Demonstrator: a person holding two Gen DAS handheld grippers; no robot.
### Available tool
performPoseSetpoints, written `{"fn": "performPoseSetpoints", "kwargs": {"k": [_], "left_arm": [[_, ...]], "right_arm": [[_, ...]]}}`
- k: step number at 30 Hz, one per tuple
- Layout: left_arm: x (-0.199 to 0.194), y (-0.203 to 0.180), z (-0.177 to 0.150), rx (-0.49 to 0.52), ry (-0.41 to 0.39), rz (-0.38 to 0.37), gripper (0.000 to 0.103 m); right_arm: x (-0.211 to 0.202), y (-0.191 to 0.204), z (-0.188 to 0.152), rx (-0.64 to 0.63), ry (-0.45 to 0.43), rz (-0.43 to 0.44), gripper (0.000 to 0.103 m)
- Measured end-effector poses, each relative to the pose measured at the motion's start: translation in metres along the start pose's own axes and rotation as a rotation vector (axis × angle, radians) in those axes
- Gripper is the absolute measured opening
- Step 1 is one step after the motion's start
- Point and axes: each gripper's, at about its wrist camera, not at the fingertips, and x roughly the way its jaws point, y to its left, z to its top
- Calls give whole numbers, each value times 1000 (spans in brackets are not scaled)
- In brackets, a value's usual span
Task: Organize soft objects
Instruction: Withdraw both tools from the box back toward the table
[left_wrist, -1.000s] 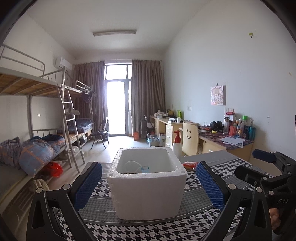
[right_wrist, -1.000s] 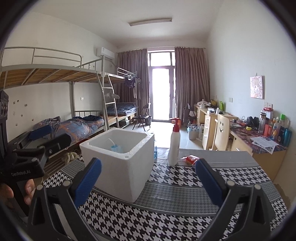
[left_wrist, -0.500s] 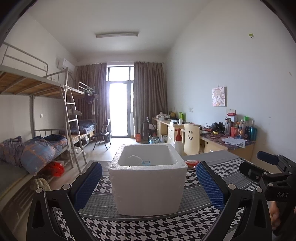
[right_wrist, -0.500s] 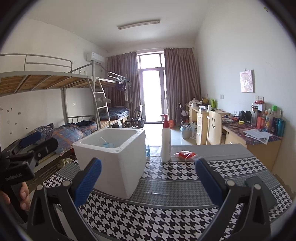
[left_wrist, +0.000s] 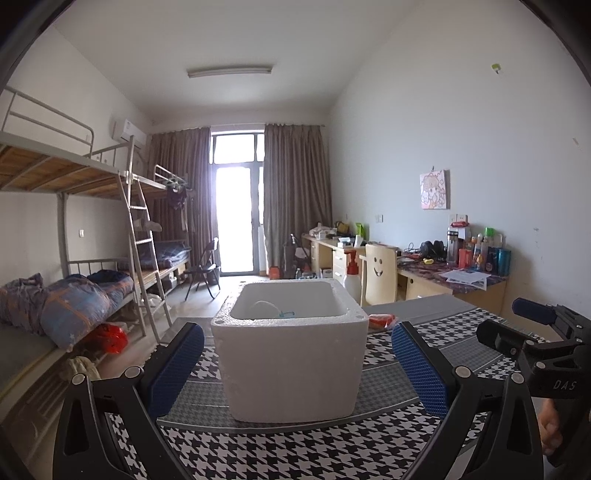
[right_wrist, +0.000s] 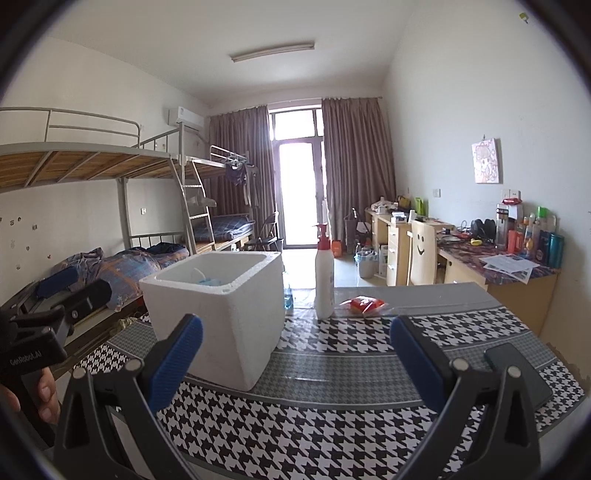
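the white foam box (left_wrist: 290, 347) stood on the houndstooth tablecloth (left_wrist: 295, 450), open at the top, with a pale soft item and a bit of blue (left_wrist: 286, 314) lying low inside it near the far wall — too little showed to say what they were. in the right wrist view the same box (right_wrist: 218, 314) sat to the left, and only a sliver of the blue contents (right_wrist: 210, 281) showed over the rim. a second before, the left view had looked further down into the box; now the camera sat lower and more level, so less of the inside showed and the box filled more of the frame.

behind the box to the right stood a white pump bottle with a red top (right_wrist: 324, 275), and just beside it lay a small red packet (right_wrist: 364, 305). a dark phone (right_wrist: 517, 373) lay flat on the cloth at the right edge.

the left gripper (left_wrist: 295, 365) hung in front of the box with its blue pads wide apart, holding nothing. the right gripper (right_wrist: 295, 358) was likewise spread wide and empty — its view had swung slightly since the earlier frame, bringing the bottle nearer the middle.
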Motion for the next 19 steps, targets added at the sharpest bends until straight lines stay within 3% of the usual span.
{"fn": "performPoseSetpoints", "kwargs": {"k": [19], "left_arm": [[-2,1,-5,-4,19,-13,102]], "right_arm": [[1,1,-4,-8,18,5,102]]}}
